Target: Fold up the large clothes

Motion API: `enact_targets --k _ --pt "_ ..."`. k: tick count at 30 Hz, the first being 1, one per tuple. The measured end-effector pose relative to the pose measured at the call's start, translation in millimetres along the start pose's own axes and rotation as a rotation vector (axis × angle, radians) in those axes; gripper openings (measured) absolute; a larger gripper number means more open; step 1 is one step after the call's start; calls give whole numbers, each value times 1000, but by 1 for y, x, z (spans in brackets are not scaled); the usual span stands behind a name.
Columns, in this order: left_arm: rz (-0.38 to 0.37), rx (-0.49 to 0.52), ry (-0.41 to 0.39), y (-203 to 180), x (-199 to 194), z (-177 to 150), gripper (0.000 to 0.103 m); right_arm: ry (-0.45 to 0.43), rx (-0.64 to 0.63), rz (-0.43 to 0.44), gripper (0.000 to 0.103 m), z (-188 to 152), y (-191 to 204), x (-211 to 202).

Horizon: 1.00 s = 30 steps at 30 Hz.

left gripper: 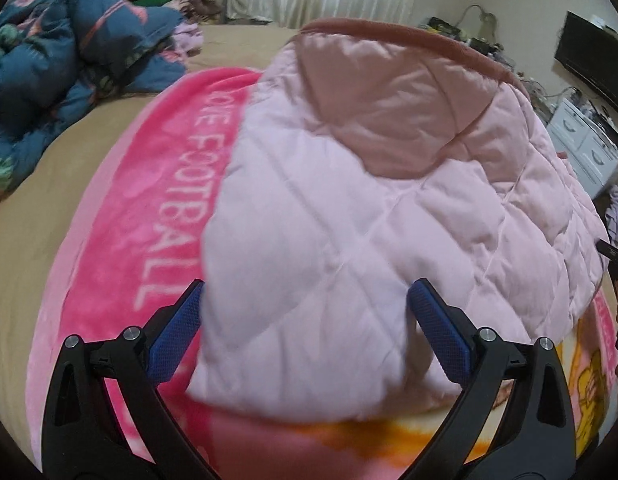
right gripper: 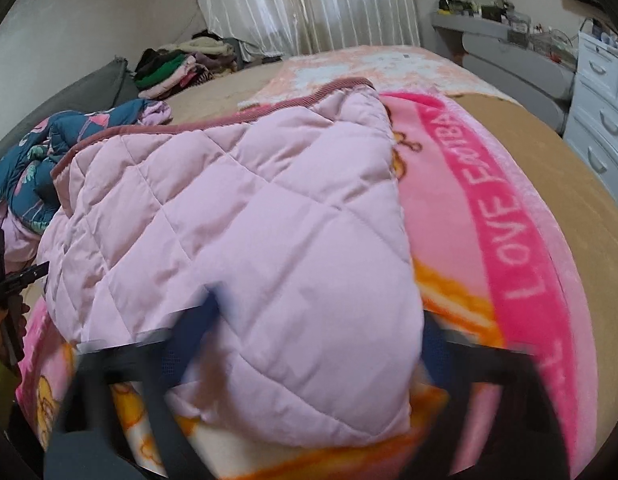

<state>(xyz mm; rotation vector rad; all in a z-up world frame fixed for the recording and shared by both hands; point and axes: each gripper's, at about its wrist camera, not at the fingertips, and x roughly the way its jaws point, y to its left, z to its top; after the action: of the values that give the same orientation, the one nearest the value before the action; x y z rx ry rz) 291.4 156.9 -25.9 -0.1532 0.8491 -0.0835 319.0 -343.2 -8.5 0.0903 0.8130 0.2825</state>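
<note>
The pale pink quilted cover is laid on the pink football blanket spread over the bed, apparently so that it stays flat for folding. A near corner is straddled by the left hand-held gripper, its blue pads wide apart and not yet clamped. The cover's long axis is judged to run away from the cameras, its darker bound edge farthest. At the other near corner, the right hand-held gripper is blurred; its fingers appear spread around the fabric
</note>
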Motion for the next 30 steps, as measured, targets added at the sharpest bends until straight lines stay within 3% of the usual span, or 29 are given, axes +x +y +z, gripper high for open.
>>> enact_targets --k 1,3,6,11,16,25,30 --pt "2 4 0 -1 3 2 90 -9 -4 -29 47 0 2 0" --pt "13 6 -1 -5 5 7 47 -43 8 -22 33 1 4 -3" --pt "59 43 -38 -17 -3 19 20 -111 -10 -62 24 9 12 -17" --pt "102 61 -141 -30 -28 57 16 -244 -10 -93 20 49 22 -42" --pt "112 35 -171 -32 -28 90 16 -274 27 -123 19 85 16 -30" --pt "161 28 -151 -31 4 106 16 -227 71 -161 19 104 6 13" --pt "201 0 -105 -24 30 104 16 -132 91 -198 19 97 -4 49"
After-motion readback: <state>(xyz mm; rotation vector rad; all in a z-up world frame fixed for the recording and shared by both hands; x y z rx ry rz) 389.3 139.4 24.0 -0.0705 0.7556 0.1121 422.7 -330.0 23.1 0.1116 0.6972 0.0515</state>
